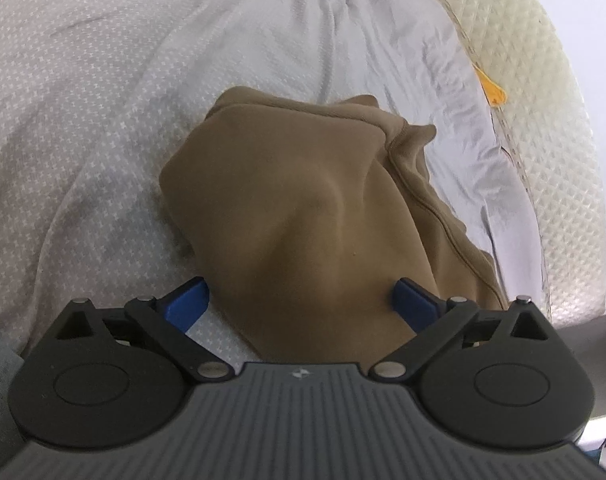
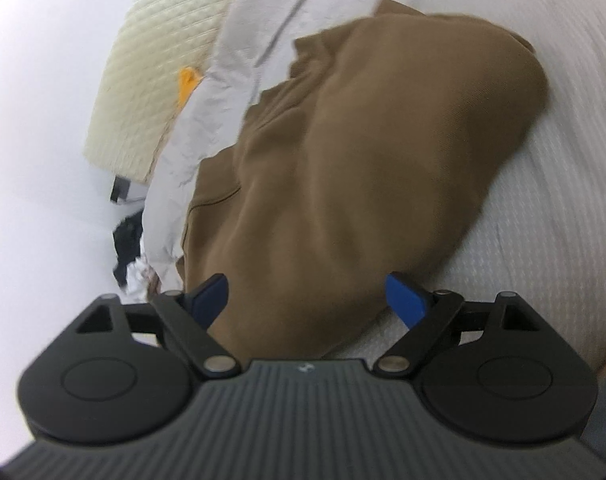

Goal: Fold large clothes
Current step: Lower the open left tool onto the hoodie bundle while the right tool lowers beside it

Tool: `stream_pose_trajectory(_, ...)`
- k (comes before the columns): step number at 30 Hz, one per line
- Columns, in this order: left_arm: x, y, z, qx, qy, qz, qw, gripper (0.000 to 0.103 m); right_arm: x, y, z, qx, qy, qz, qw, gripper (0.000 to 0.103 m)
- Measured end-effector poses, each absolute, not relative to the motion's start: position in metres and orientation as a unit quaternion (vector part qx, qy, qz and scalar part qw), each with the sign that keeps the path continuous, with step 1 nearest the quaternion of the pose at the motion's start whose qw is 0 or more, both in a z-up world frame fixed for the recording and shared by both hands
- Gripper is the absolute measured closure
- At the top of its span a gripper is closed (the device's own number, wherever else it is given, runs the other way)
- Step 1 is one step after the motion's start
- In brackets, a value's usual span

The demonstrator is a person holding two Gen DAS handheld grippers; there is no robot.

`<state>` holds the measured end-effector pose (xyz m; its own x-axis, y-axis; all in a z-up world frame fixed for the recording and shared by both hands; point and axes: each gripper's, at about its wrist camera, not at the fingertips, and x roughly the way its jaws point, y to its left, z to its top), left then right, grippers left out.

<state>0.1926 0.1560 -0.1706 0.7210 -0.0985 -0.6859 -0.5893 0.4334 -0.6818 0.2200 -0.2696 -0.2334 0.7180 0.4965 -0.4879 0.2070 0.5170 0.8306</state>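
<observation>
A brown garment (image 1: pixel 295 184) lies bunched in a thick, folded heap on the bed's pale patterned sheet (image 1: pixel 83 100). Seams and layered edges show along its right side in the left wrist view. My left gripper (image 1: pixel 301 300) is open, low over the heap's near end, with its blue pads (image 1: pixel 187 300) spread to either side of the cloth. From the other side, the right wrist view shows the same brown garment (image 2: pixel 363 140). My right gripper (image 2: pixel 307 296) is open too, and the near end of the cloth lies between its spread blue pads (image 2: pixel 407 300) without being pinched.
The bare quilted mattress (image 1: pixel 543 100) with an orange tag (image 1: pixel 491 88) shows where the sheet has pulled off the bed's edge. In the right wrist view that mattress edge (image 2: pixel 155 80) is on the left, with dark items (image 2: pixel 125 236) on the floor below. Sheet (image 2: pixel 543 240) stretches to the right.
</observation>
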Motion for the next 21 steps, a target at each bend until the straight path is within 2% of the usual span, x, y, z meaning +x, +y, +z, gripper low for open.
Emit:
stream_pose_trajectory(3,0.197,0.157,-0.171,-0.517,0.335,0.164,0.771,0.002,0.215,-0.269,-0.237,0.501,0.377,0.087,0.775,0.013)
stream_pose_trajectory(4,0.199,0.157,-0.172,-0.523,0.334,0.165,0.767,0.002,0.216,-0.267,-0.239,0.504,0.384,0.088,0.769,0.002)
stream_pose_trajectory(6,0.209,0.158,-0.174,-0.531,0.334,0.164,0.761,0.002,0.22,-0.263,-0.243,0.506,0.392,0.099,0.762,0.0)
stream_pose_trajectory(12,0.218,0.16,-0.17,-0.53,0.324,0.146,0.77,0.002,0.235,-0.267,-0.254,0.525,0.377,0.085,0.758,0.0)
stream_pose_trajectory(21,0.221,0.166,-0.164,-0.546,0.292,0.103,0.778,0.002,0.254,-0.289,-0.288,0.616,0.346,-0.004,0.707,0.0)
